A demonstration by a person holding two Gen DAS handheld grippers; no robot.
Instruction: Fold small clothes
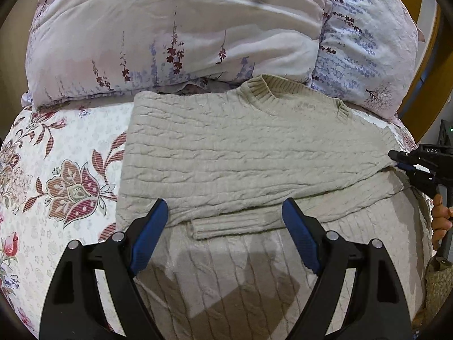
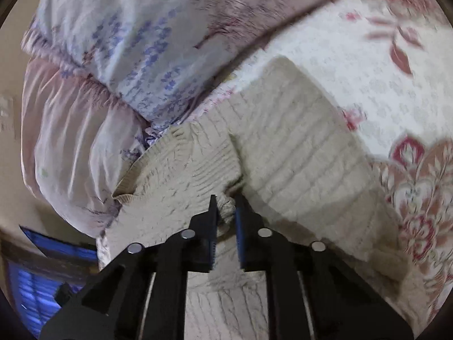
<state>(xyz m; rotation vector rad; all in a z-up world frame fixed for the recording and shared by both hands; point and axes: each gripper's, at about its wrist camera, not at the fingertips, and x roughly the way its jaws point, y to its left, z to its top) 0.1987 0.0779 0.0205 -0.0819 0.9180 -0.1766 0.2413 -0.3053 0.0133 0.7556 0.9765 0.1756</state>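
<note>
Fingers of the right gripper (image 2: 226, 212) pinch a bunched edge of the sweater (image 1: 240, 153) on the bed (image 1: 56, 141), seemingly a sleeve; carry it across smoothly while the left gripper (image 1: 225, 212), spread and empty, pins the fold ahead.

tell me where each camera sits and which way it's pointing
Left wrist: sits on the left gripper, looking forward and down across the beige sweater on the floral bedsheet toward the pillows; its own open fingers show, plus the right gripper and a hand at the right edge.
Right wrist: sits on the right gripper, looking down and rolled sideways at the sweater's bunched edge, pinched in its shut fingers.
Shared: sweater, bedsheet, pillows.
</note>
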